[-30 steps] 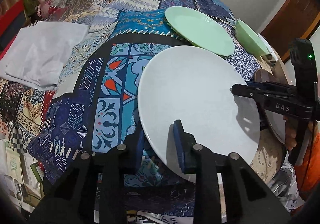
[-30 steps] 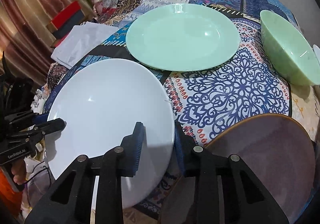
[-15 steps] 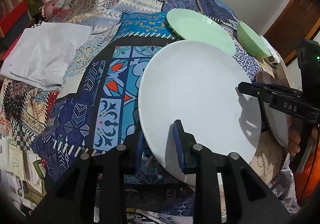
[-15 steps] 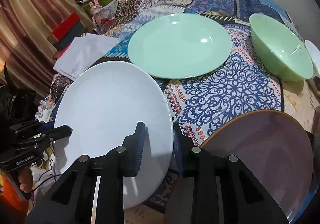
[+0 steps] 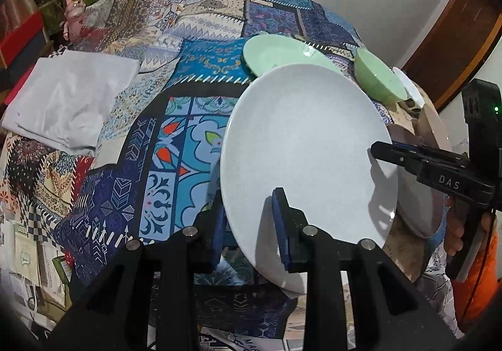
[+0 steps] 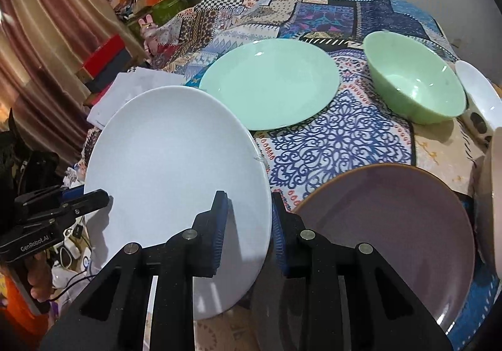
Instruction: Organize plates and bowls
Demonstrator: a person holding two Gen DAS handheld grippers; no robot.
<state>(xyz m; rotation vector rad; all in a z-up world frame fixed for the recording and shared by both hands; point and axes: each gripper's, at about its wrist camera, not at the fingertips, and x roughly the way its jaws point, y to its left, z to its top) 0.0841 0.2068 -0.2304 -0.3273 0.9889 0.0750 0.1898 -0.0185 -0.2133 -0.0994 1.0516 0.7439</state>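
A large white plate [image 5: 307,147] [image 6: 175,169] hangs tilted above the patterned tablecloth [image 5: 175,143], held from both sides. My left gripper [image 5: 251,225] is shut on its near left rim, one pad above and one below. My right gripper [image 6: 248,225] is shut on the opposite rim; in the left wrist view it shows as black fingers [image 5: 386,151] reaching in from the right. On the cloth beyond lie a mint green plate [image 6: 269,81] [image 5: 276,52] and a mint green bowl [image 6: 414,81] [image 5: 376,78]. A purple plate [image 6: 386,219] lies right of the white one.
A white bowl [image 6: 480,90] stands at the far right, with a beige dish edge [image 6: 492,194] in front of it. A folded pale cloth [image 5: 69,99] lies on the left of the table. Boxes and clutter [image 6: 144,2] fill the back left corner.
The white plate has risen off the cloth with both grippers and now covers part of the green plate in the left wrist view. Both grips have held.
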